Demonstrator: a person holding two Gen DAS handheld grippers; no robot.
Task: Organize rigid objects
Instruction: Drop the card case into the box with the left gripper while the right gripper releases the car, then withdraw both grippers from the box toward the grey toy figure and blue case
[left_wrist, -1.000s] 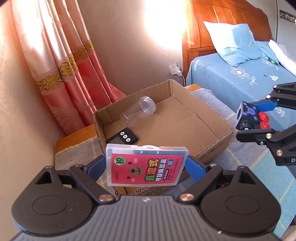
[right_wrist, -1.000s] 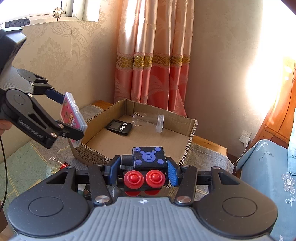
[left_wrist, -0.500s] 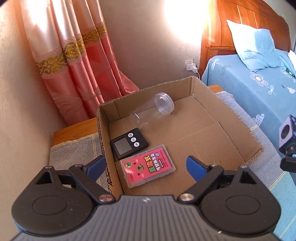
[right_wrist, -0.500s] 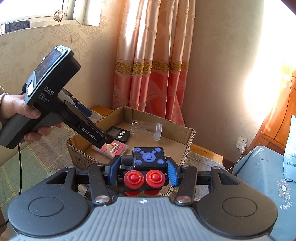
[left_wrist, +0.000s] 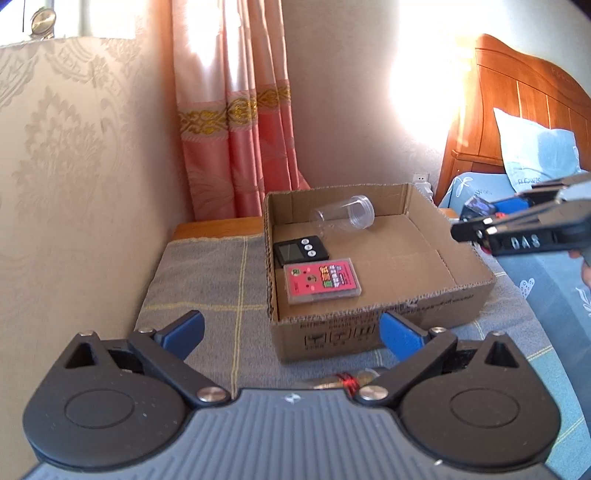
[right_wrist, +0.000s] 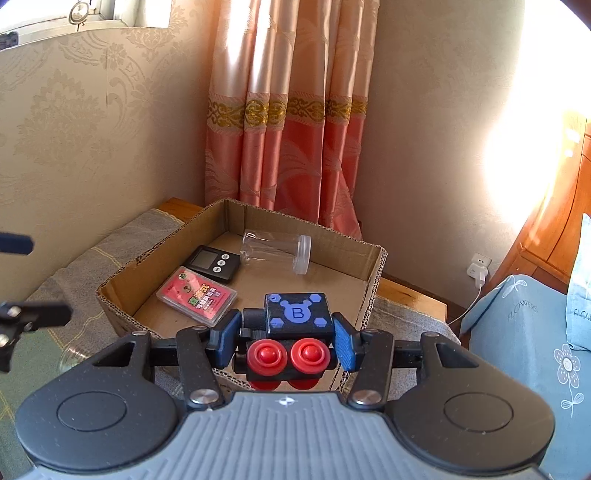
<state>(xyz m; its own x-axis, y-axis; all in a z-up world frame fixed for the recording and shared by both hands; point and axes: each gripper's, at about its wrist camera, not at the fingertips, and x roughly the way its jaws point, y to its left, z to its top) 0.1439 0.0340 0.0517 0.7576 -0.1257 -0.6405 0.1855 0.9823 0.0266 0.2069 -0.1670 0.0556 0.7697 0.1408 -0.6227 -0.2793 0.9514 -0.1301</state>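
Our left gripper (left_wrist: 291, 332) has matte black linkage arms, silver pivot screws (left_wrist: 212, 394), bright blue finger pads (left_wrist: 183, 329) and a ribbed grey housing with a small white logo. Our right gripper (right_wrist: 284, 341) is built the same; seen side-on from the left wrist, its black body carries white "DAS" lettering (left_wrist: 524, 242).

Left gripper (left_wrist: 291, 332): jaws just opened wide, nothing between them.
Cardboard box (left_wrist: 369, 332): on grey checked cloth (left_wrist: 207, 280), open top.
Pink card case (left_wrist: 322, 280): flat in box, near its left wall.
Black timer (left_wrist: 301, 250): just behind the case.
Clear plastic jar (left_wrist: 345, 214): on its side at the back.
Right gripper (left_wrist: 480, 218): at right, above box edge, holding a dark blue block (left_wrist: 476, 206).
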